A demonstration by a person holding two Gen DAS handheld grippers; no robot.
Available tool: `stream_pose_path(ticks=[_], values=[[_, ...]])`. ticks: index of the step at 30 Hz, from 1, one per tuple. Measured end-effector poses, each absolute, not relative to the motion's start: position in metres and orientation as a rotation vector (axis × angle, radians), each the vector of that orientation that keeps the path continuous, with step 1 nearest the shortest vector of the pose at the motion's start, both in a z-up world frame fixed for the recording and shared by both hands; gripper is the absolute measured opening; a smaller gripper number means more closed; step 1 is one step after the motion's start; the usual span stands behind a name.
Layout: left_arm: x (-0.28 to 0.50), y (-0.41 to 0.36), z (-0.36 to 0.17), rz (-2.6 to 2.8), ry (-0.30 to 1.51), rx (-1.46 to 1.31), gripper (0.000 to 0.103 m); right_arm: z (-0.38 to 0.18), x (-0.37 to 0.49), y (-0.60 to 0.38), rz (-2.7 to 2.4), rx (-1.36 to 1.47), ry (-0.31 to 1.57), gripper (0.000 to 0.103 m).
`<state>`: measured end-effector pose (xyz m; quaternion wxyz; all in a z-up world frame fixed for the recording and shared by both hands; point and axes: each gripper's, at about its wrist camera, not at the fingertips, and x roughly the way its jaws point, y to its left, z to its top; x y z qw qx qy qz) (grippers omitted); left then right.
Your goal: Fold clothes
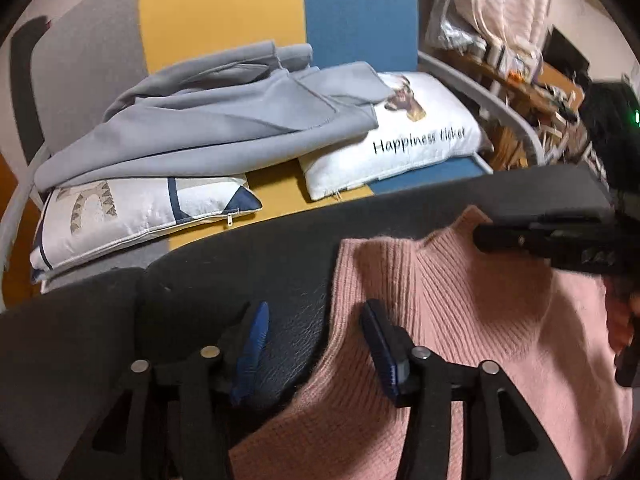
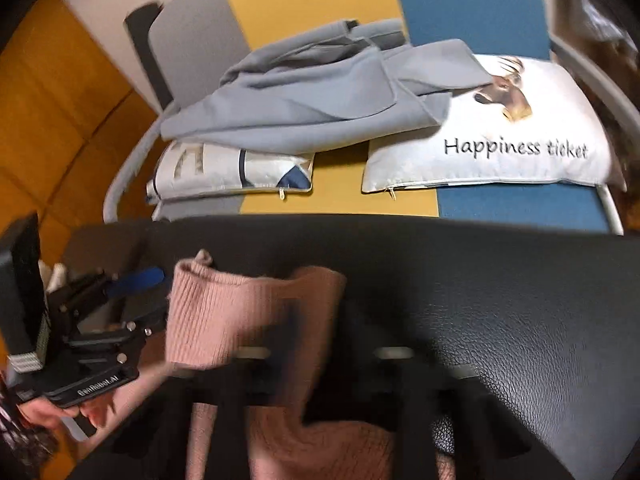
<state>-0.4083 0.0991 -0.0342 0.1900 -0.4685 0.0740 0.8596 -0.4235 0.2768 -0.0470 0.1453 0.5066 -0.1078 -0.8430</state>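
A pink ribbed sweater (image 1: 460, 320) lies on a black leather surface (image 1: 248, 240). In the left wrist view my left gripper (image 1: 316, 344) stands open over the sweater's left edge, one blue pad above the leather and the other on the knit. My right gripper (image 1: 484, 236) comes in from the right, shut at the sweater's collar. In the blurred right wrist view the sweater (image 2: 240, 312) bunches around my right gripper (image 2: 316, 360), whose fingers are shut on the knit. The left gripper (image 2: 156, 296) sits at the far left, with a hand below it.
Beyond the leather edge is a grey, yellow and blue sofa (image 1: 224, 8). A grey garment (image 1: 208, 128) lies over a patterned cushion (image 1: 132, 212) and a white "Happiness ticket" cushion (image 1: 420, 140). Cluttered shelves (image 1: 520, 80) stand at the right.
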Motion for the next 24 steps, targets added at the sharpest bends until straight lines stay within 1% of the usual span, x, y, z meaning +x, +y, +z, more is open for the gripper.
stream_pose_path(ticks=[1,3,4,11,15,19,24], values=[[-0.408,0.100,-0.035,2.422,0.223,-1.307,0.050,-0.048,-0.423,0.275,-2.429,1.460,-0.301,0.007],[-0.405,0.102,-0.033,2.398,0.218,-1.295,0.031,-0.047,-0.422,0.276,-2.444,1.455,-0.327,0.007],[-0.404,0.103,-0.031,2.366,0.194,-1.301,0.005,-0.046,-0.420,0.278,-2.448,1.449,-0.349,0.006],[-0.389,0.088,-0.002,2.365,0.036,-1.230,0.004,-0.019,-0.399,0.285,-2.473,1.355,-0.423,0.006],[-0.370,0.072,0.019,2.364,-0.083,-1.160,0.004,0.004,-0.375,0.283,-2.476,1.287,-0.409,0.006],[-0.343,0.060,0.032,2.355,-0.155,-1.106,0.004,0.022,-0.344,0.279,-2.478,1.224,-0.394,0.006],[-0.303,0.045,0.034,2.341,-0.231,-1.076,0.004,0.035,-0.301,0.270,-2.494,1.172,-0.323,0.006]])
